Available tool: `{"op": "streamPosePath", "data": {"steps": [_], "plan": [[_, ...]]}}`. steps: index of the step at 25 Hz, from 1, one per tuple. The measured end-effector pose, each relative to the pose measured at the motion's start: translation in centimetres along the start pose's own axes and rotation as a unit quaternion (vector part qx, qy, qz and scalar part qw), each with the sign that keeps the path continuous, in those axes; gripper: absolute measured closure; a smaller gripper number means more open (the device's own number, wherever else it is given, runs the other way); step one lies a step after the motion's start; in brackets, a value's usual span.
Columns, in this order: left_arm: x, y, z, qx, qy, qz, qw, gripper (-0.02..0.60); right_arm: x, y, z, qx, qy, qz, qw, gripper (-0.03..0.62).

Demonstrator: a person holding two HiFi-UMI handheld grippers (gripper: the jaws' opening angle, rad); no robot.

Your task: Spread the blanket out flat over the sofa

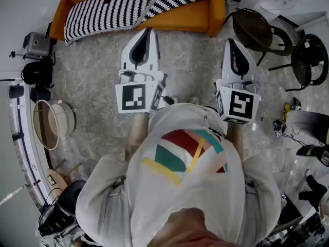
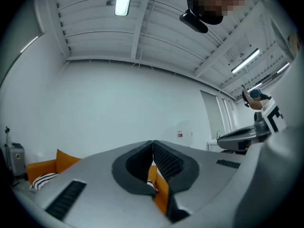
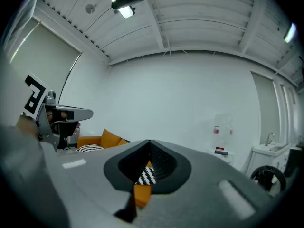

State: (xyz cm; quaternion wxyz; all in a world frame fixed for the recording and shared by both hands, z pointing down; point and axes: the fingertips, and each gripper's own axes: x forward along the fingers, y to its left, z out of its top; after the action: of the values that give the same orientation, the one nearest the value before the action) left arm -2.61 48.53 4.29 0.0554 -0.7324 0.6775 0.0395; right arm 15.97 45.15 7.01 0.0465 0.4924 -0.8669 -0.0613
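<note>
An orange sofa [image 1: 200, 15] stands at the far end of the floor. A black-and-white striped blanket [image 1: 110, 12] lies along its seat, and one end is folded up onto the backrest at the right. Both grippers are held over the floor just short of the sofa and touch nothing. My left gripper [image 1: 149, 31] is shut and empty, its tip near the blanket's front edge. My right gripper [image 1: 230, 41] is also shut and empty, off the sofa's right end. In the left gripper view the jaws [image 2: 152, 142] meet at the tip. They meet likewise in the right gripper view [image 3: 149, 141], with sofa [image 3: 102, 139] and blanket [image 3: 90, 147] beyond.
Two dark wicker chairs [image 1: 254, 27] [image 1: 308, 60] stand right of the sofa. A round wooden-rimmed basket [image 1: 51, 125] and black camera gear [image 1: 36, 71] sit at the left. Cables and equipment [image 1: 293, 122] lie on the marble floor at the right.
</note>
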Motion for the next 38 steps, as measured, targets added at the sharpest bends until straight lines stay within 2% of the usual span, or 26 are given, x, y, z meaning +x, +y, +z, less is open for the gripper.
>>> {"op": "streamPosePath", "data": {"steps": [6,12,23,28,32,38], "plan": [[0.4,0.0,0.1,-0.002,0.003,-0.001,1.0000,0.566,0.3,-0.1,0.0,-0.005,-0.001,0.000,1.000,0.592],[0.9,-0.6,-0.1,-0.002,0.003,0.006,1.0000,0.566,0.0,-1.2,-0.6,0.018,-0.012,0.006,1.000,0.592],[2.8,-3.8,-2.0,-0.010,0.006,0.034,0.9994,0.566,-0.3,-4.9,-2.5,-0.013,-0.011,0.055,0.998,0.592],[3.9,-5.1,-2.2,-0.007,0.006,0.030,0.9995,0.566,0.2,-6.0,-4.0,0.013,-0.001,0.053,0.998,0.591],[5.2,-5.0,-1.6,-0.005,-0.005,0.032,0.9995,0.566,1.3,-6.7,-3.3,0.010,-0.011,0.051,0.999,0.591],[7.7,-3.8,-2.6,-0.014,-0.007,0.030,0.9994,0.566,4.1,-7.9,-3.4,0.006,-0.016,0.041,0.999,0.591]]}}
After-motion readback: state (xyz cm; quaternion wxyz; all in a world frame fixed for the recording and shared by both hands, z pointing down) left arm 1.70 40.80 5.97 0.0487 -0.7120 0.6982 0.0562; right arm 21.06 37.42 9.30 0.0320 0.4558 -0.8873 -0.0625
